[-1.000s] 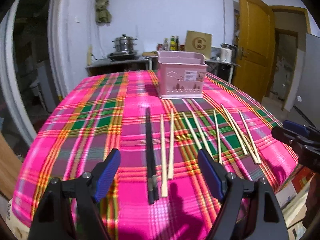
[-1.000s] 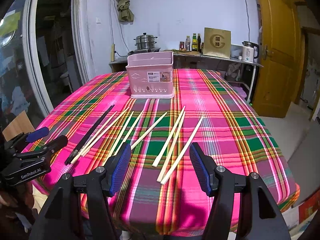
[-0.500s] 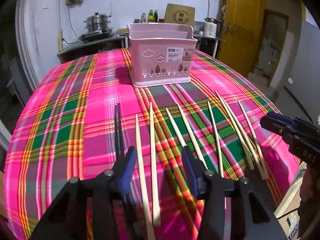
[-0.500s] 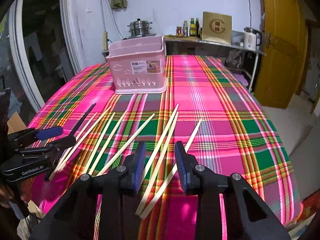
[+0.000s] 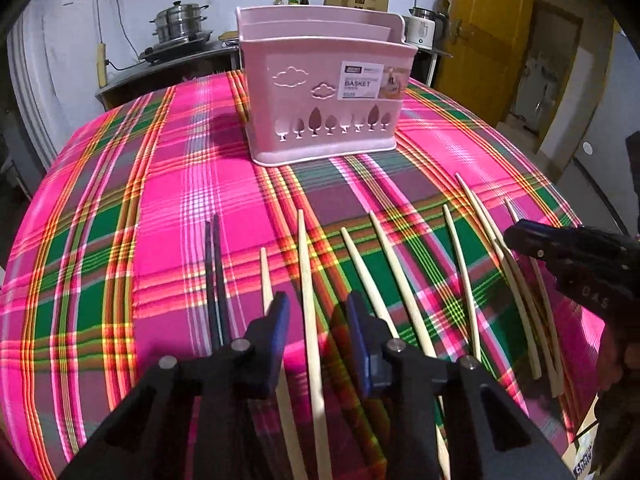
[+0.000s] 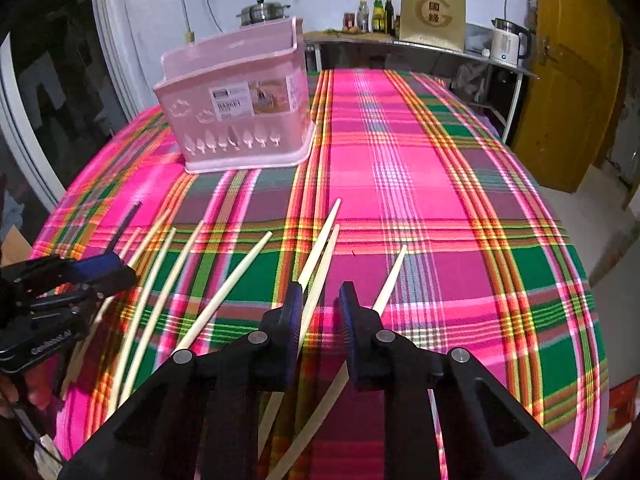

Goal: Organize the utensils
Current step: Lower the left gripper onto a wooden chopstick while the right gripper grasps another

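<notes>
Several light wooden chopsticks (image 5: 460, 264) and a black pair (image 5: 213, 272) lie side by side on the plaid tablecloth (image 5: 160, 200), in front of a pink basket (image 5: 320, 80). My left gripper (image 5: 318, 312) hangs low over them with its jaws closing. One light chopstick (image 5: 304, 256) runs between its fingers, and the pads stand clear of it. My right gripper (image 6: 320, 300) is also closing, over two light chopsticks (image 6: 320, 240) that pass between its jaws without pad contact. A third chopstick (image 6: 390, 276) slips under its right finger. Each gripper shows in the other's view: the right gripper (image 5: 524, 238) and the left gripper (image 6: 120, 270).
The pink basket (image 6: 240, 120) stands upright at the far middle of the table. Behind the table runs a counter with a steel pot (image 5: 180, 24), bottles and a white kettle (image 6: 508, 42). A yellow door (image 6: 572, 80) is at the right. The table's front edge lies just below both grippers.
Both grippers have come forward and down toward the chopsticks. Their jaws have narrowed from wide apart to a small gap around chopsticks. The chopsticks have not moved.
</notes>
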Demonstrator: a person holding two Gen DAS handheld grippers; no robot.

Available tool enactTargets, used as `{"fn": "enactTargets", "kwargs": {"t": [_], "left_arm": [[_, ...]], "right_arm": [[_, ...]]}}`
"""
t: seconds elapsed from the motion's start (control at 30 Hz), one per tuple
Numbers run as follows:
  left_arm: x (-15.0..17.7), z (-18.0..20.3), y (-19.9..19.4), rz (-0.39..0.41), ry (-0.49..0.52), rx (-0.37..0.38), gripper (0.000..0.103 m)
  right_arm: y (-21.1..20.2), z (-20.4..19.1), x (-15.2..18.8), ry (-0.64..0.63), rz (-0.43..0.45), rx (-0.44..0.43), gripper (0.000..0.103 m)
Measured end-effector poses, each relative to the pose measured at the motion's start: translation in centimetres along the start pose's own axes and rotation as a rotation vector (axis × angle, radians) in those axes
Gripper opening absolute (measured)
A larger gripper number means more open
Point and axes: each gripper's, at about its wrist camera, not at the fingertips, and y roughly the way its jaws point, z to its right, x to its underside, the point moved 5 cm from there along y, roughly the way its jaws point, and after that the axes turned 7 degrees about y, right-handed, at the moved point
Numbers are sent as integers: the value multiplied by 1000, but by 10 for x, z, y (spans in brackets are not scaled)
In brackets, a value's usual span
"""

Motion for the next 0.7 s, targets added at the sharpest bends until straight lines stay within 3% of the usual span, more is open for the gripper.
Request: {"fn": "enactTargets", "kwargs": {"t": [0.43,0.7], "left_arm": [[-10,0,13,-33,35,-20,24],[-23,-1,22,-85,49,7,24]], "right_arm": [[15,-3,-7,-22,-53,50,14],[24,-7,-17,-28,-108,68,14]]}}
